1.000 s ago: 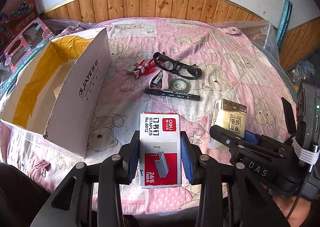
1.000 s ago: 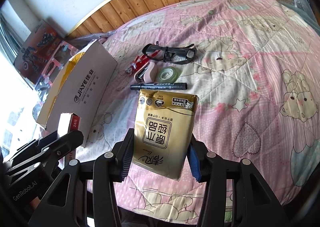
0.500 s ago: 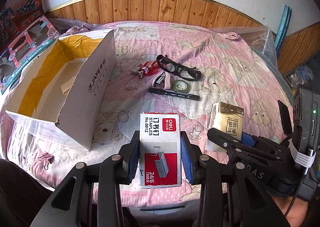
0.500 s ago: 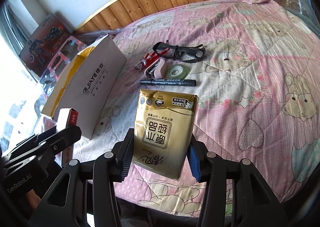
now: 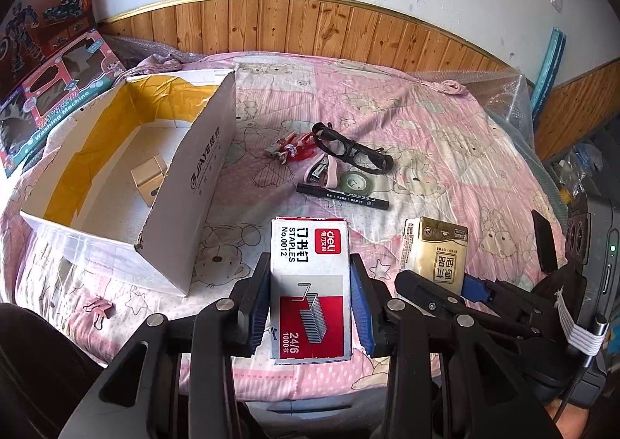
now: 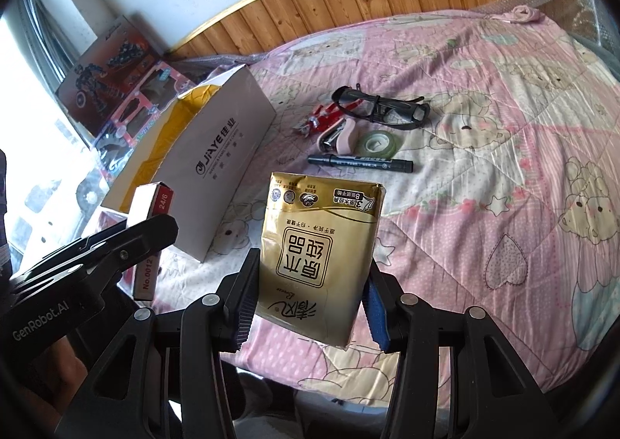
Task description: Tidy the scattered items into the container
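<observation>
My left gripper [image 5: 310, 299] is shut on a red and white staples box [image 5: 310, 284], held above the bed's near edge. My right gripper [image 6: 308, 299] is shut on a gold tissue pack [image 6: 317, 257], to the right of the left one. The open white cardboard box [image 5: 186, 183] lies at the left of the bed, with one small gold item [image 5: 149, 177] inside. Black glasses [image 5: 350, 148], a tape roll [image 5: 354, 181], a black marker [image 5: 343, 197], a pink stapler [image 5: 321, 171] and a red clip item [image 5: 292, 148] lie scattered mid-bed.
A pink binder clip [image 5: 99, 309] lies near the bed's front left edge. Toy boxes [image 5: 46, 90] lean against the wall at the left. Wooden panelling [image 5: 310, 28] runs behind the bed. Bubble wrap [image 5: 503, 90] sits at the far right corner.
Both grippers have risen and drawn back from the bed with their loads, so more of the cardboard box's inside and the bed's front edge shows.
</observation>
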Demonstrator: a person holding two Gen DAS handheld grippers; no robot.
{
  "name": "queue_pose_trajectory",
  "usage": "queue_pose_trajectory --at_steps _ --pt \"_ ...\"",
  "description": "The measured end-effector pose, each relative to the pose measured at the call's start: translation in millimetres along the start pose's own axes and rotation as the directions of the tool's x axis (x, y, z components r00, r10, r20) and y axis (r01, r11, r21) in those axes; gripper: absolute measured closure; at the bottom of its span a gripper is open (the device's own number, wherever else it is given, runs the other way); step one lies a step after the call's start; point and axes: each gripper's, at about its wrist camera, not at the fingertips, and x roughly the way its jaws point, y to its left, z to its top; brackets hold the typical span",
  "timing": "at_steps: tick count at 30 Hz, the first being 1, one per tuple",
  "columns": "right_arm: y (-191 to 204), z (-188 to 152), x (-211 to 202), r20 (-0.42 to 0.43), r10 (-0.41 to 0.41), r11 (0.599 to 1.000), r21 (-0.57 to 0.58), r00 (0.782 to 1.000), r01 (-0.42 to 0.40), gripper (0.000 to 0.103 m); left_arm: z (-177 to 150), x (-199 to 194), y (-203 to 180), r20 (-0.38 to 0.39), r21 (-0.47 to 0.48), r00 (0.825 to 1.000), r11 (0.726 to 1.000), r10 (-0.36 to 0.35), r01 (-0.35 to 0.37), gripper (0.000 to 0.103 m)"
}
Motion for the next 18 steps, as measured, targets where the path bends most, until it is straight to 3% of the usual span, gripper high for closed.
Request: queue_pose_trajectory --at_steps 18 --pt "35 1 0 -0.011 0.045 0.997 -0.055 0.999 -0.046 0.053 7 -19 36 0.043 -0.06 0.999 0.998 0.022 -0.019 0.064"
